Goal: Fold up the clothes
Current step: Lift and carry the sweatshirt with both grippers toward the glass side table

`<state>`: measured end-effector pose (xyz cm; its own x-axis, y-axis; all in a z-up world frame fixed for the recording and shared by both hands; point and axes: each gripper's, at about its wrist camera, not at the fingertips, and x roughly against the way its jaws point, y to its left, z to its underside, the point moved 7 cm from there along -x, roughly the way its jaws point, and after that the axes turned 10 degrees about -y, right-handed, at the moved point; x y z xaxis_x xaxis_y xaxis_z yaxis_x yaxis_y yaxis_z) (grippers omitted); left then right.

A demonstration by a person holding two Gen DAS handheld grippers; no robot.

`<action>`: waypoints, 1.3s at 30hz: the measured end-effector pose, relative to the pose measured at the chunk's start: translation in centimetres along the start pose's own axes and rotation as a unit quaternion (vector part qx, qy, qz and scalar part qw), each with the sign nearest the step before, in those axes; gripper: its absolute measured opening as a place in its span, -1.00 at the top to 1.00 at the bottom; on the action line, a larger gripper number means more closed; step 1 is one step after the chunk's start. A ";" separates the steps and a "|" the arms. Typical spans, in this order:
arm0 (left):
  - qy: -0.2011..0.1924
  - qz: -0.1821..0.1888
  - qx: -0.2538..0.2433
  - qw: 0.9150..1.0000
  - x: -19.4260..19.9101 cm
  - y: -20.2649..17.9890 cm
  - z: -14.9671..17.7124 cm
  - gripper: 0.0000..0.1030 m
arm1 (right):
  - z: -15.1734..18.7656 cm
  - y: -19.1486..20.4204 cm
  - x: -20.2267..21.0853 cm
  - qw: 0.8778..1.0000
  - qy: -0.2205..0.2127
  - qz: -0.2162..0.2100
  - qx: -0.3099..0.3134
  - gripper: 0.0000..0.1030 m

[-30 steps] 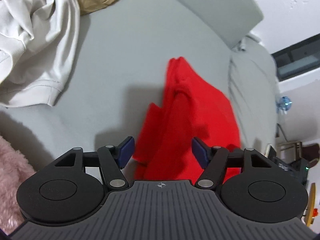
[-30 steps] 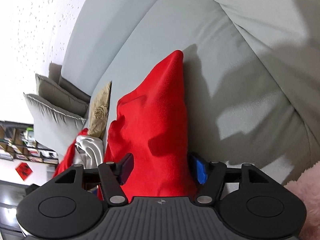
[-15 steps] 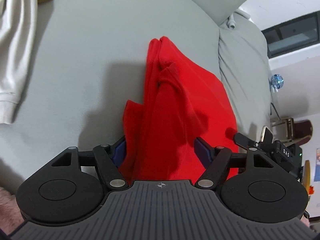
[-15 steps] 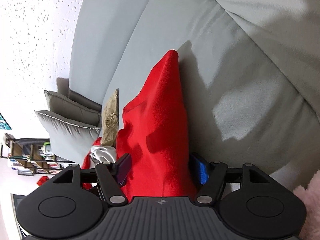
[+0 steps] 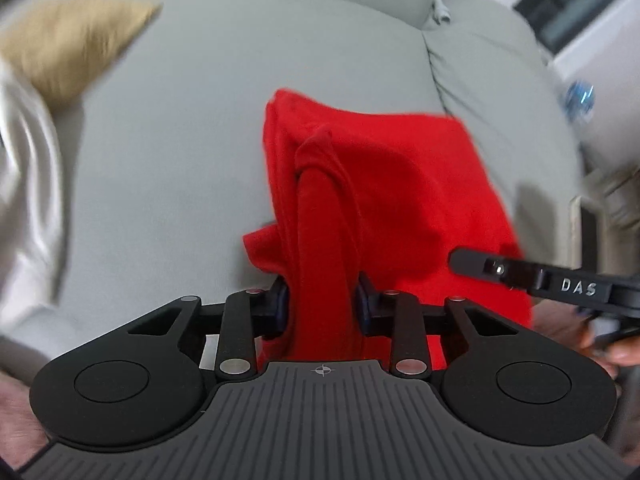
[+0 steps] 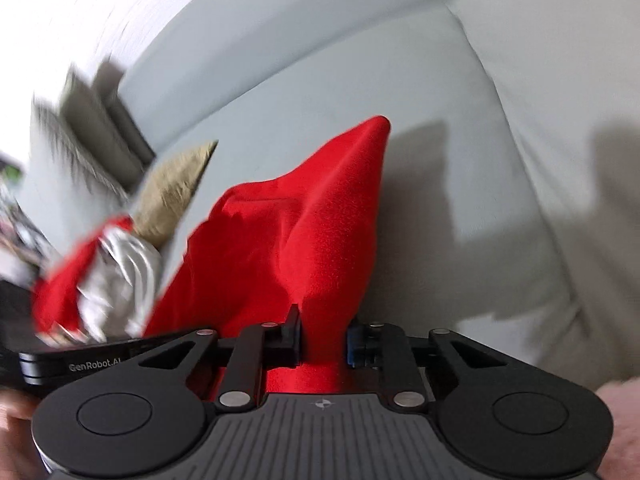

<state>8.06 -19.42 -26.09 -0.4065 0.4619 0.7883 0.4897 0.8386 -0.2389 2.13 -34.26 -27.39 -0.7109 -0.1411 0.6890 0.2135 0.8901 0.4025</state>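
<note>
1. On the grey sofa (image 5: pixel 192 128), far left: a heap of unfolded clothes, a white garment (image 5: pixel 28 184) and a tan piece (image 5: pixel 68 40); the right wrist view shows more red cloth mixed in. None of it looks folded, so most of the task is left.
2. Centre: the red garment (image 5: pixel 400 184) lies bunched on the seat cushion, one end gathered up into both tongs.
3. Left tongs (image 5: pixel 322 306): narrow, jaws closing, pads pinching a ridge of the red cloth.
4. Right tongs (image 6: pixel 323 340): narrow, jaws closing, pads pressed on another bunch of the same garment.
5. Progress, my read: grip just taken, no flat fold visible yet; spreading, folding and the pile remain.
</note>
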 end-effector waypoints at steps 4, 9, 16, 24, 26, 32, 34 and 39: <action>-0.026 -0.036 -0.047 0.998 2.1 -3.0 -0.5 0.38 | -1.2 0.9 1.8 0.999 -0.022 0.021 0.040 0.65; -0.029 -0.046 -0.074 0.996 2.8 -6.5 -1.4 0.38 | -2.6 -2.0 4.4 1.000 -0.022 0.021 0.007 0.65; -0.018 -0.029 -0.133 0.991 -0.7 -13.4 -4.3 0.38 | -4.6 -6.8 5.6 0.998 -0.023 0.047 -0.015 0.65; -0.059 0.022 -0.147 0.987 -7.3 -21.3 -10.9 0.38 | -12.5 -15.7 5.8 0.992 -0.083 0.095 -0.024 0.65; -0.068 0.036 -0.139 0.987 -9.7 -24.0 -12.7 0.38 | -14.4 -17.6 5.8 0.990 -0.092 0.108 -0.023 0.65; -0.092 0.076 -0.117 0.986 -14.7 -31.6 -17.5 0.38 | -22.1 -25.3 6.6 0.978 -0.115 0.172 -0.002 0.64; -0.091 0.087 -0.109 0.986 -16.0 -33.1 -17.9 0.38 | -22.9 -26.7 6.8 0.977 -0.114 0.182 -0.001 0.64; -0.056 0.105 -0.070 0.990 -19.9 -34.4 -17.3 0.06 | -22.7 -31.4 6.8 0.974 -0.097 0.203 -0.013 0.41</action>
<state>12.70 -62.45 -23.77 -0.3633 0.6573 0.6603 0.6708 0.6764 -0.3042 5.74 -73.03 -21.69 -0.6767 0.3075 0.6690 0.5187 0.8439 0.1368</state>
